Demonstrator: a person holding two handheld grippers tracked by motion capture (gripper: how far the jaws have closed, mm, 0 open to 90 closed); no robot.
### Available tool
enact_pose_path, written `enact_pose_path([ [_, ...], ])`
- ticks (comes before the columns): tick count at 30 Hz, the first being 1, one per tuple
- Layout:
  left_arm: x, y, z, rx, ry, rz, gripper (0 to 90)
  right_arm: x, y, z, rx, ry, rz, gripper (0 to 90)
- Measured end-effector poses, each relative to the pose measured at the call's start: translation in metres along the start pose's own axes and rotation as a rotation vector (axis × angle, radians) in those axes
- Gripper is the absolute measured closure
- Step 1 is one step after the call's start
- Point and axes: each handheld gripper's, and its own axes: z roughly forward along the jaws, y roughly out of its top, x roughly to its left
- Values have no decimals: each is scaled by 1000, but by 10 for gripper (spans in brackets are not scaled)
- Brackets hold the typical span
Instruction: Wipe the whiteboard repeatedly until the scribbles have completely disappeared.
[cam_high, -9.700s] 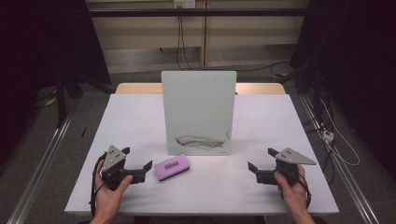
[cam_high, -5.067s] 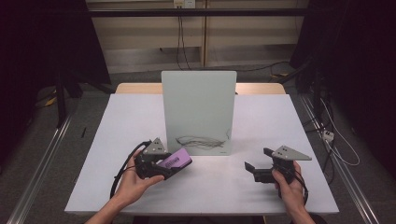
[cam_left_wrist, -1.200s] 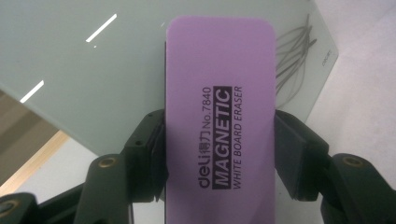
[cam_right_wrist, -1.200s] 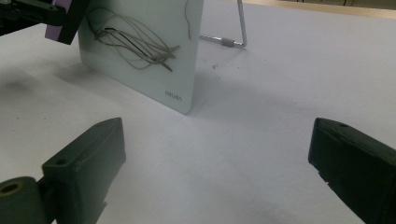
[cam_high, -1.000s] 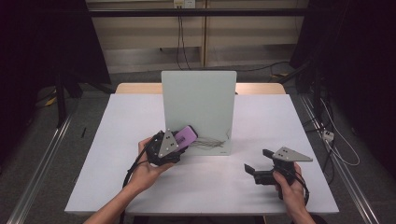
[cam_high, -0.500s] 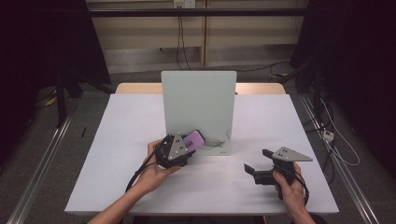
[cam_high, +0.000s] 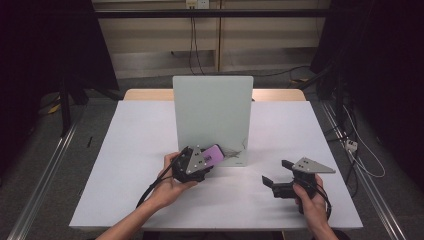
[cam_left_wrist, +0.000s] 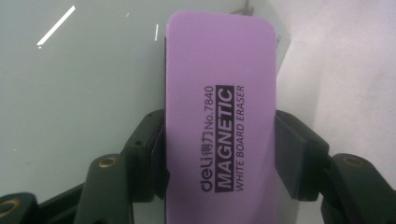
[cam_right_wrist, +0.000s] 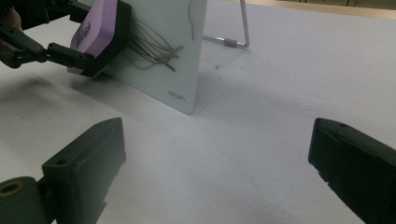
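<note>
Purple eraser (cam_left_wrist: 219, 121) pinched by left gripper (cam_high: 196, 165) against whiteboard (cam_high: 212, 112), right gripper (cam_high: 280, 181) fingers spread.

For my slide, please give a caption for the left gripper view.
Left tool holds a purple eraser against the whiteboard.

The high view is fixed above the person's edge of the counter (cam_high: 150, 135), facing forward and down at moderate range. The left gripper view looks along its jaws at very close range onto the purple eraser (cam_left_wrist: 219, 121) against the whiteboard (cam_left_wrist: 79, 84). The right gripper view sits low over the counter, facing the whiteboard at 11 o'clock. All three views share the eraser and whiteboard.
</note>
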Motion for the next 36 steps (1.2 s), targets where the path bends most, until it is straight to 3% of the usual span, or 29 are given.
enact_pose_path([
  [3, 10, 1, -8, -21, 21, -22, 410, 0, 0, -1, -2, -3, 2, 40],
  [7, 28, 3, -26, -61, 93, -67, 410, 0, -1, -2, -1, -3, 3, 40],
  [9, 35, 4, -33, -66, 124, -74, 410, 0, -1, -2, -1, -5, 4, 40],
  [11, 38, 2, -36, -75, 128, -82, 410, 0, -1, -1, -1, -6, 5, 40],
  [13, 36, 1, -35, -67, 133, -65, 410, 0, -1, 0, 2, -6, 4, 40],
  [26, 16, -14, -21, -24, 57, -46, 410, 1, -1, -1, -1, -4, 0, 40],
  [30, 15, -14, -18, -23, 29, -65, 410, 0, -1, -1, 0, -5, 0, 40],
  [36, 9, -10, -10, -13, 8, -50, 410, 1, 0, 1, 2, -3, -3, 40],
])
